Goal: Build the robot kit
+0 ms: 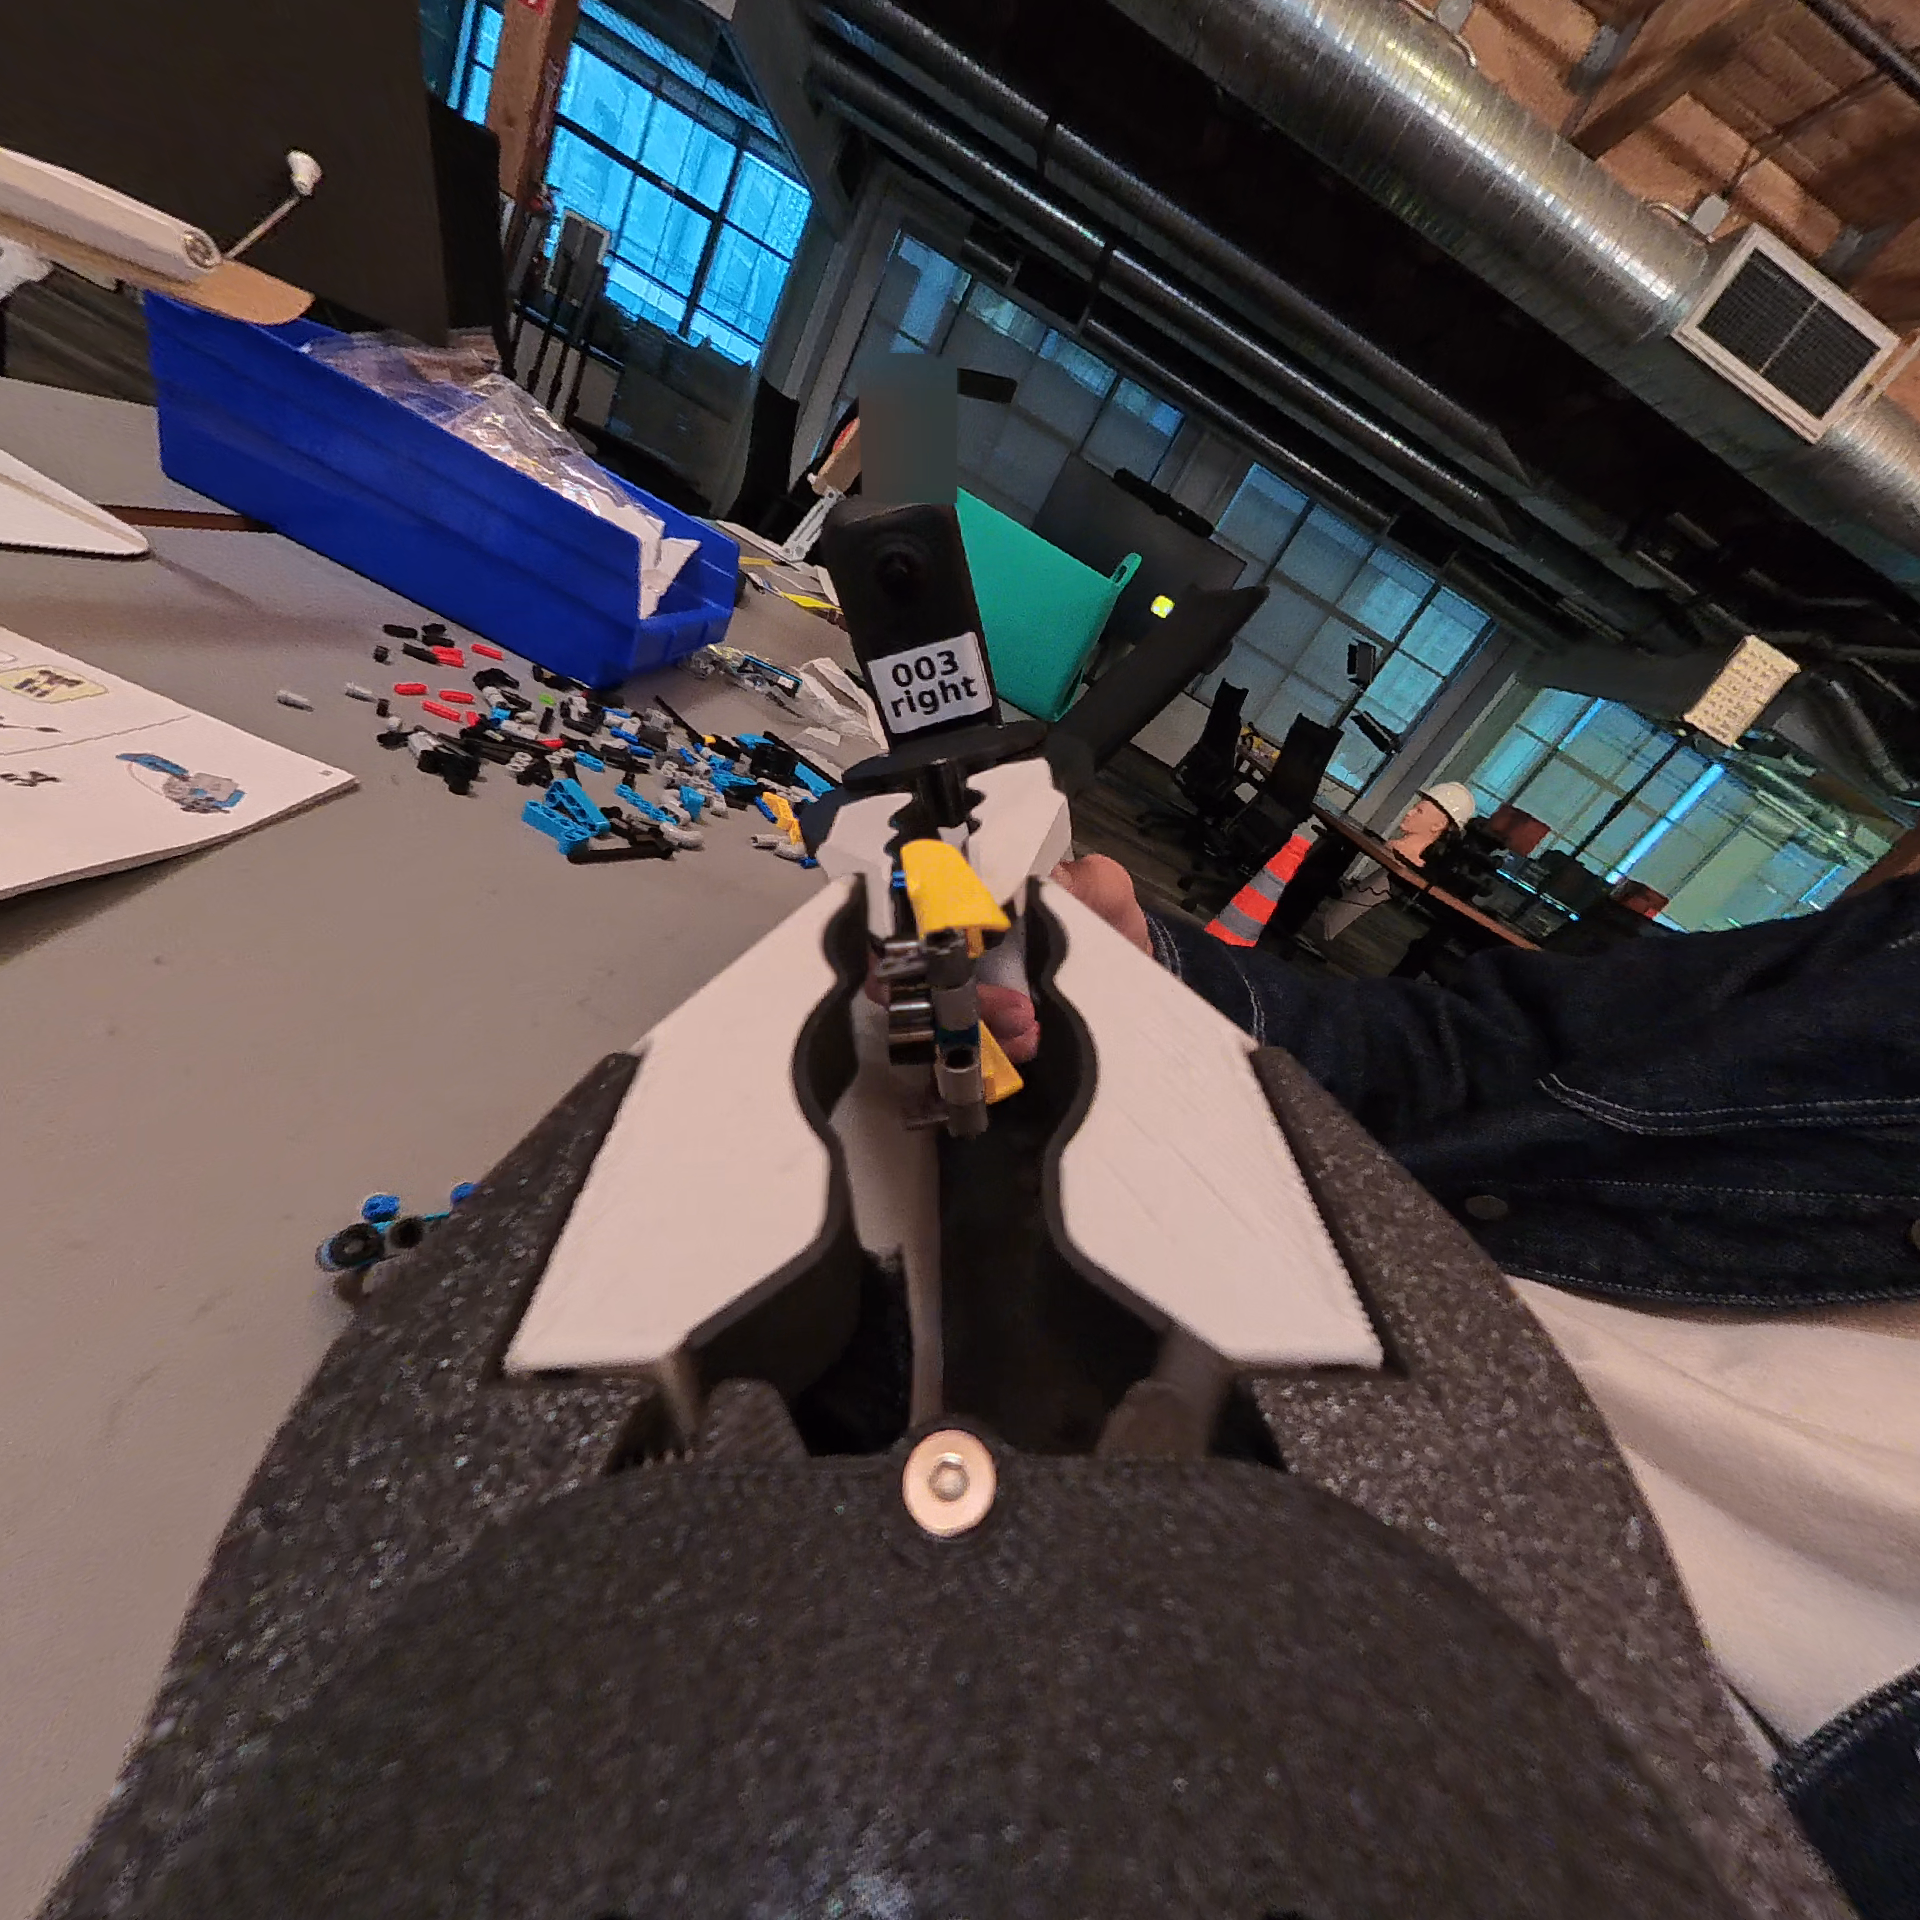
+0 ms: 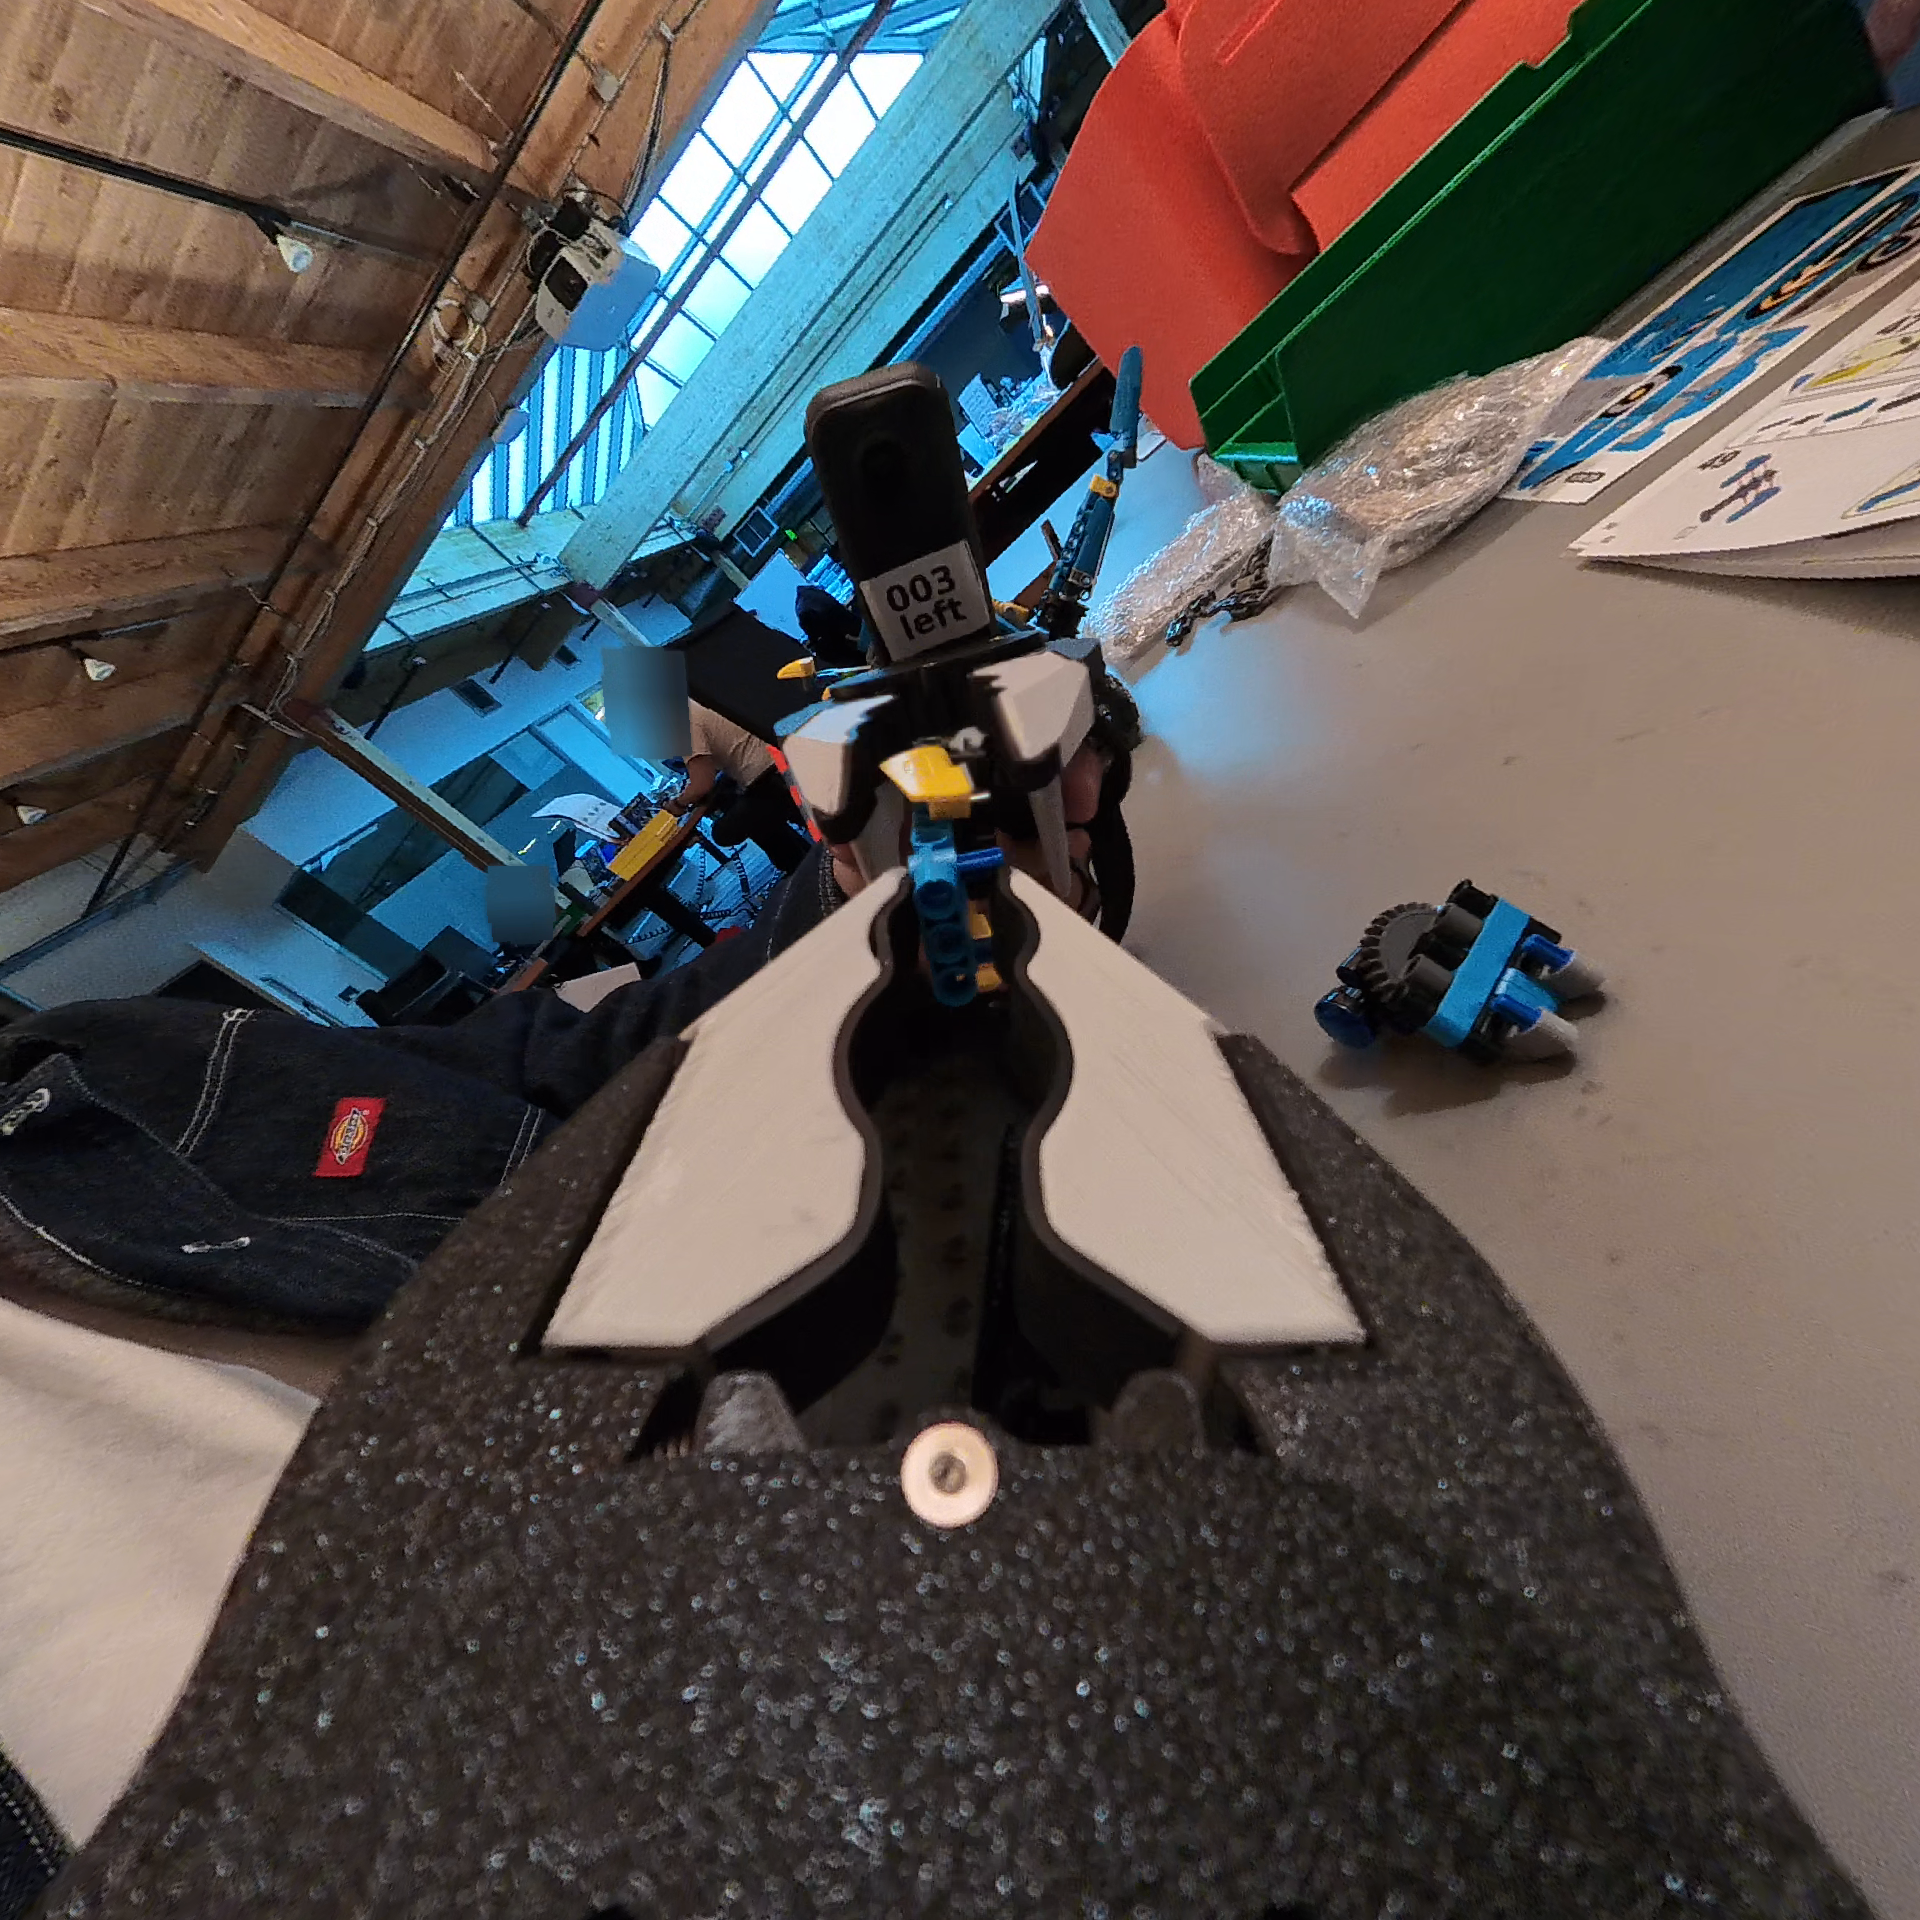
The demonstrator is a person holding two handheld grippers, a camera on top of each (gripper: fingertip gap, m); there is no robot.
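A small toy-brick assembly (image 1: pixel 951 997) of yellow, grey, black and blue pieces hangs in the air between both grippers, above the grey table (image 1: pixel 364 1039). My left gripper (image 1: pixel 948 902) is shut on its near end. My right gripper (image 1: pixel 940 826) faces it head-on and grips the far end, by the yellow curved piece. In the right wrist view my right gripper (image 2: pixel 951 891) is shut on the assembly's blue beam (image 2: pixel 940 925), and the left gripper (image 2: pixel 935 764) holds the yellow end opposite. Fingers of the hands show behind each far gripper.
A pile of loose bricks (image 1: pixel 582 748), a blue bin (image 1: pixel 416 488) of plastic bags and an instruction booklet (image 1: pixel 125 758) lie left. A small blue wheeled sub-assembly (image 2: pixel 1455 977) rests on the table. Green bin (image 2: pixel 1455 312), orange bin (image 2: pixel 1195 187), bags (image 2: pixel 1403 499) stand behind. A denim sleeve (image 1: pixel 1558 1091) is right. Both grippers' tips are close together, under 4 cm apart.
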